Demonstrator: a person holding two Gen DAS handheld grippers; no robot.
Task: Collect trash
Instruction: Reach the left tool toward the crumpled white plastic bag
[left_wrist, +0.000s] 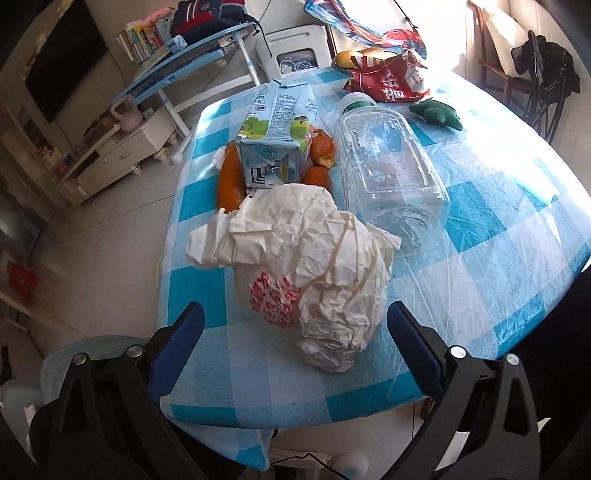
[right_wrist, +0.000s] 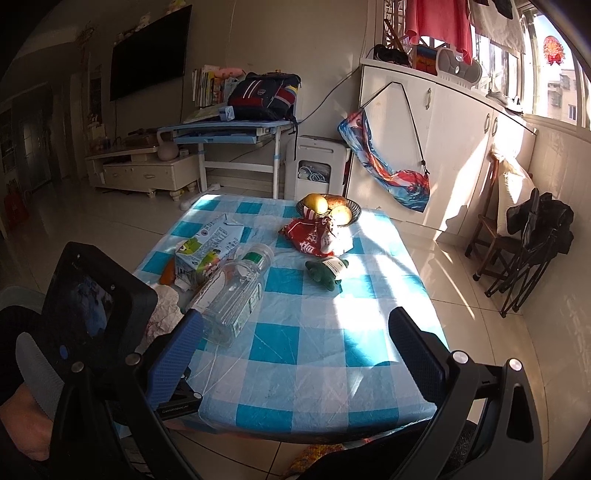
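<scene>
The left hand-held gripper (left_wrist: 295, 347) is wide open, holding nothing. A crumpled white paper wrapper (left_wrist: 299, 269) sits between its blue fingers (left_wrist: 177, 350), in the middle of the frame, on the blue-and-white checked surface (left_wrist: 498, 258). The right hand-held gripper (right_wrist: 295, 354) is wide open and empty. A clear plastic bottle (right_wrist: 232, 291) lies just past its left finger.

black left gripper (left_wrist: 295, 332) and right gripper (right_wrist: 295, 332), blue pads, silver screws

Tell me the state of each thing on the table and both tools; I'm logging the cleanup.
left tool: open, empty, straddling the wrapper
right tool: open, empty
paper wrapper: crumpled
milk carton: lying on its side, top torn open
plastic bottle: on its side, empty, capped
orange peel: loose pieces beside the carton
red snack bag: torn open
</scene>
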